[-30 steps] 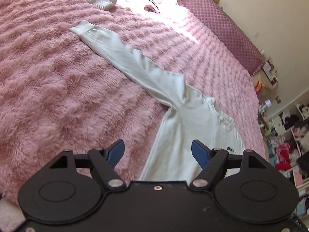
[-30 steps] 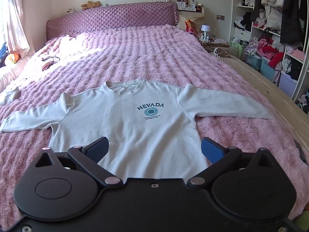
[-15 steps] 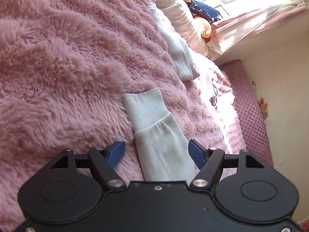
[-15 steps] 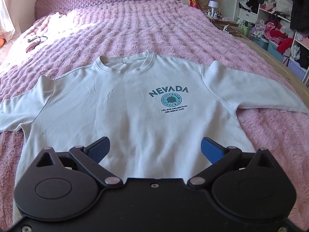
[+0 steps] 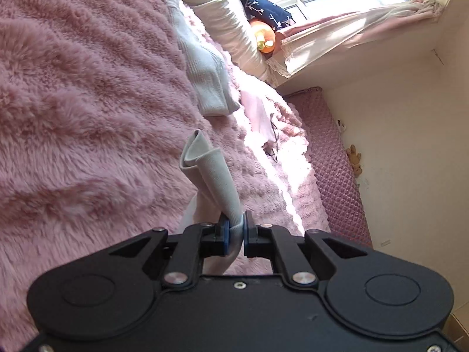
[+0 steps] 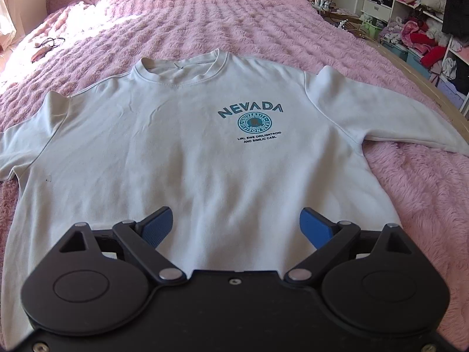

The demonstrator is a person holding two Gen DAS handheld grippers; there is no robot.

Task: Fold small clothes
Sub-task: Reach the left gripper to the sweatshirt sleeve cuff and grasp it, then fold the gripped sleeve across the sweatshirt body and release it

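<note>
A pale grey sweatshirt with a teal NEVADA print lies flat, front up, on the pink fluffy bedspread, both sleeves spread out. In the left wrist view my left gripper is closing, its blue pads pinching the sleeve's cuff, which stands crumpled above the blanket. My right gripper hovers over the sweatshirt's lower hem. Its jaws are wide but closing slightly, with only the flat fabric below them and nothing pinched.
A ribbed white garment and a pale pillow lie beyond the cuff near the window. A cable rests on the bed's far left. Shelves of clothes and a wooden bed edge stand at the right.
My left gripper travelled along the sleeve to its cuff, rolled, and shut on it, lifting the cuff. My right gripper came lower and closer over the sweatshirt's hem.
</note>
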